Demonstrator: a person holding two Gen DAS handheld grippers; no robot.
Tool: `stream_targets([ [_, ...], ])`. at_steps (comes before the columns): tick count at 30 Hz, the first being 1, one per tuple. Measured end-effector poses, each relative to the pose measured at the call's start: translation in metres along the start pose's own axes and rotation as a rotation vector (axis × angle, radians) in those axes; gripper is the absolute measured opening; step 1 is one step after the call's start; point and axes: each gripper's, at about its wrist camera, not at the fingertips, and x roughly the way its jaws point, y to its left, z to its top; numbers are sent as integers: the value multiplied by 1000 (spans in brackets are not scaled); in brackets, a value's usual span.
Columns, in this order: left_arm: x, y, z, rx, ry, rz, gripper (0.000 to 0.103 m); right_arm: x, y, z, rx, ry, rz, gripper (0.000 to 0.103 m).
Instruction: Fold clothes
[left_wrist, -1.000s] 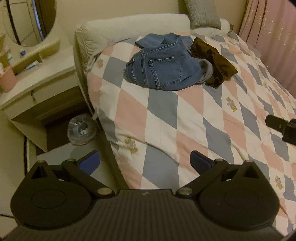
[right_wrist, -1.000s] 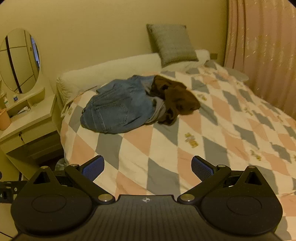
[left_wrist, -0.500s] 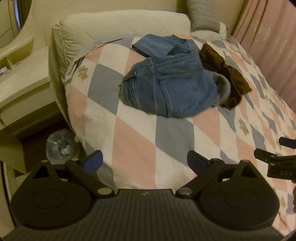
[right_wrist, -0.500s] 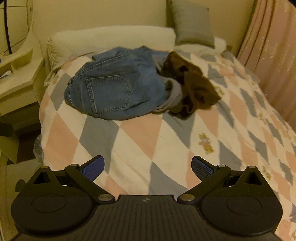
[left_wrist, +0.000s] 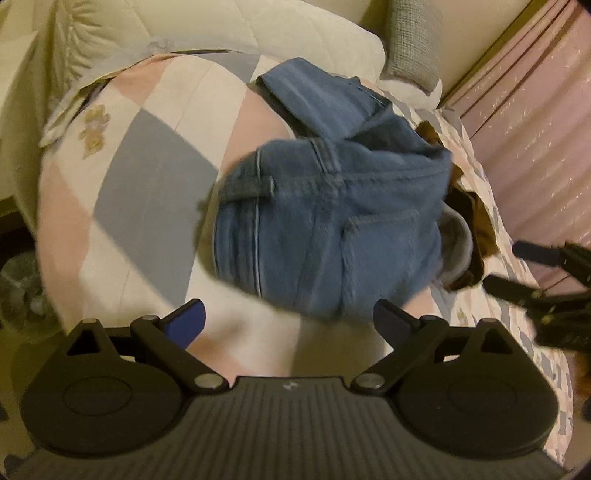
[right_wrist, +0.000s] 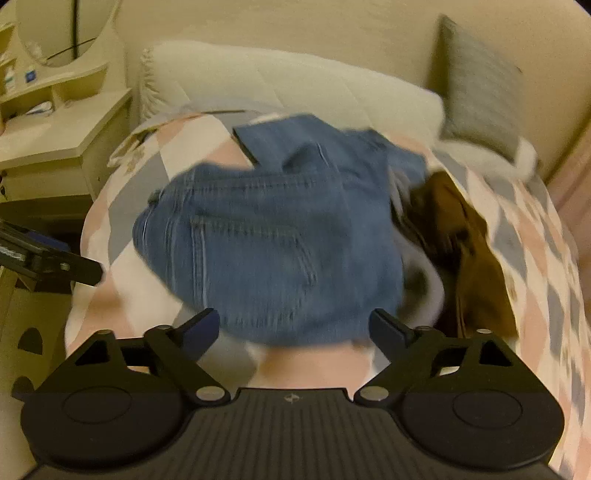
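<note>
In the left wrist view, a crumpled pair of blue jeans (left_wrist: 332, 229) is lying in a heap on the bed (left_wrist: 140, 192), seat side up, with a back pocket, a belt loop and the waistband seams showing, and one leg folded back toward the white pillow (left_wrist: 229, 29). The bed's cover is checked in pink, grey and white diamonds with small bear prints. A brown garment (left_wrist: 476, 221) is peeking out from behind the jeans on their right, with a strip of grey cloth (left_wrist: 458, 240) between the two. The left tool (left_wrist: 288, 317) is pointing down at the near edge of the jeans with its blue-padded fingers (left_wrist: 188, 319) spread wide and nothing between them. The right tool (left_wrist: 517, 267) is reaching in from the right edge, blurred. No writing is legible here. In the right wrist view, the jeans (right_wrist: 273, 243) are filling the middle of the frame, blurred, and the brown garment (right_wrist: 465, 236) is lying touching them on the right, the grey cloth (right_wrist: 424, 284) tucked between. The right tool (right_wrist: 291, 328) is hanging just in front of the heap, its jaws closing but wide apart, gripping nothing. The left tool (right_wrist: 55, 262) is coming in from the left edge; white lettering on its body is too blurred to read. A grey cushion (right_wrist: 480, 81) is leaning against the wall behind the pillow.
</note>
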Motion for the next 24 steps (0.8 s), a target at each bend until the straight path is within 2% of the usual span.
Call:
stream_targets([
  [2,16,7,11,19,-8,-5,97,13,-3,21,-31,-26,39,77],
  [5,34,16,25,57,-10,-14,98,29,-4,44,-105,-73,75,77],
  [9,52,18,36,135,-22,-50,101,52,3,70,-292,-109,103,81],
  [12,70,16,39,166,5,-130,101,72,8,81,-437,-109,110,84],
  [14,80,13,36,199,11,-133,99,89,7,82,-524,-67,141,86],
  [15,84,9,34,227,15,-122,88,96,7,81,-552,-41,156,84],
  [16,86,6,32,254,17,-112,65,103,6,79,-578,-17,168,80],
  [17,83,1,29,276,7,-107,58,106,5,75,-602,5,176,72],
  [19,77,-9,25,322,-13,-98,41,109,-2,65,-609,46,204,36],
  [21,60,-26,18,408,-28,-99,33,104,-14,53,-525,93,267,16],
  [24,28,-58,2,538,-42,-116,23,82,-25,24,-406,87,269,15],
])
